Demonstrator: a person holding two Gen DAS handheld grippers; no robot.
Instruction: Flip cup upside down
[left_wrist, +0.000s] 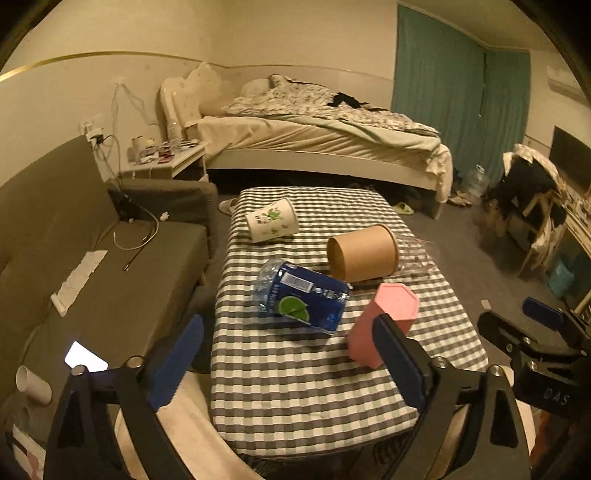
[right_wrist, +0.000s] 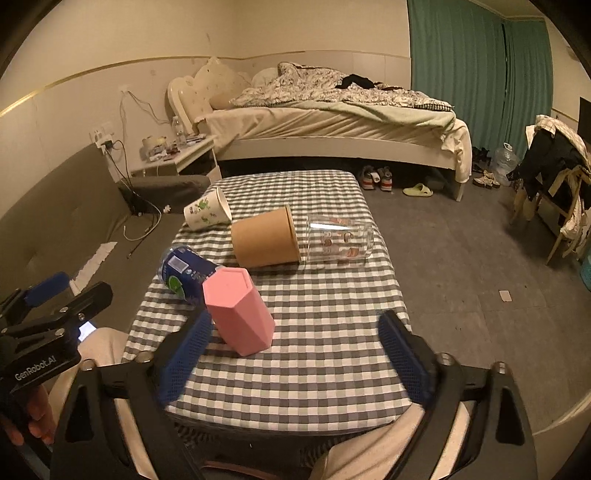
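Note:
A pink hexagonal cup (left_wrist: 382, 321) (right_wrist: 238, 310) stands on the checkered table (left_wrist: 295, 376) (right_wrist: 325, 332), its closed end facing up, slightly tilted. My left gripper (left_wrist: 291, 354) is open and empty above the near left part of the table; its right finger (left_wrist: 397, 358) overlaps the pink cup in the view. My right gripper (right_wrist: 295, 354) is open and empty, just short of the cup; its left finger (right_wrist: 186, 356) lies close beside the cup's base. Each gripper also shows at the edge of the other's view.
On the table lie a brown paper cup (left_wrist: 364, 253) (right_wrist: 266, 236), a white printed cup (left_wrist: 271, 219) (right_wrist: 207, 210), a blue-labelled bottle (left_wrist: 303, 295) (right_wrist: 184, 273) and a clear glass (right_wrist: 340, 238). A grey sofa (left_wrist: 92, 258) is left, a bed (left_wrist: 314, 140) behind.

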